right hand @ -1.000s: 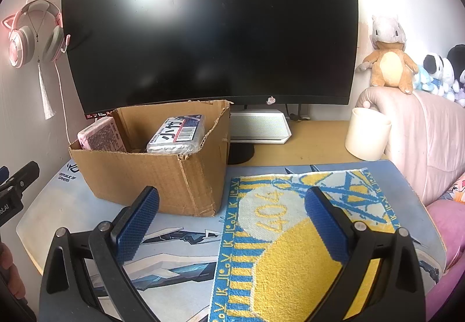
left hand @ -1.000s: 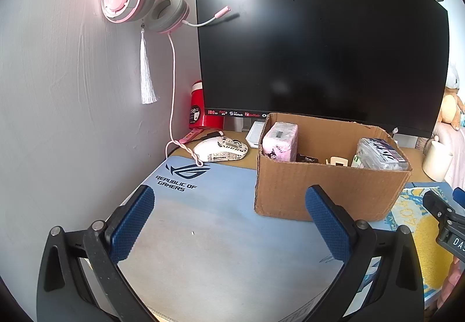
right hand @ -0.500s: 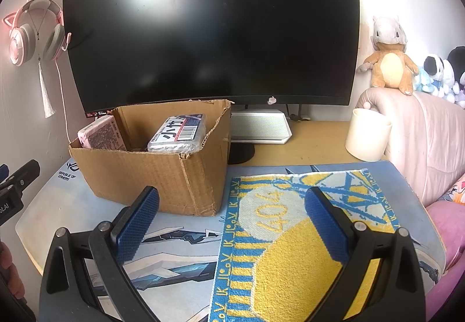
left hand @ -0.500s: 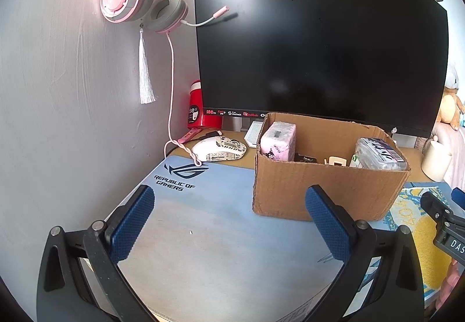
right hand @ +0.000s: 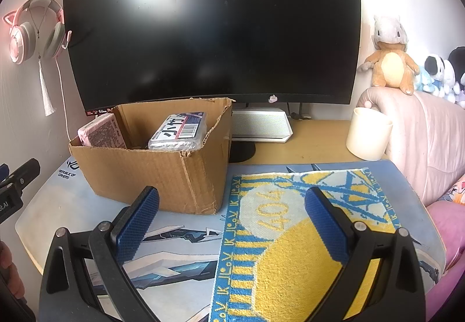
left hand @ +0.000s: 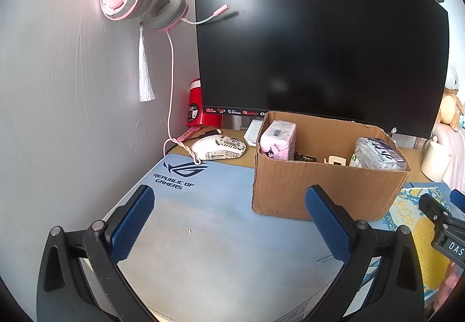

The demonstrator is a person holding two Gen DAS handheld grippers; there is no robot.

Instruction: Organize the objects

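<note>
Both jaws wide open, empty: left gripper (left hand: 229, 220) over mat's left end, right gripper (right hand: 232, 221) over towel (right hand: 305, 237). Probably box (left hand: 325, 188) unpacking next; approach pink pack (left hand: 277, 140) from above, clear of the rim.

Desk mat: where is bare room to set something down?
Bare: the desk mat between wall and cardboard box, before the mouse. Crowded: the box interior; the yellow towel covers the right side.

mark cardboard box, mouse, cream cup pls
cardboard box (left hand: 319, 191), left wrist view, front wall
mouse (left hand: 218, 147), left wrist view, top shell
cream cup (right hand: 368, 134), right wrist view, side wall
</note>
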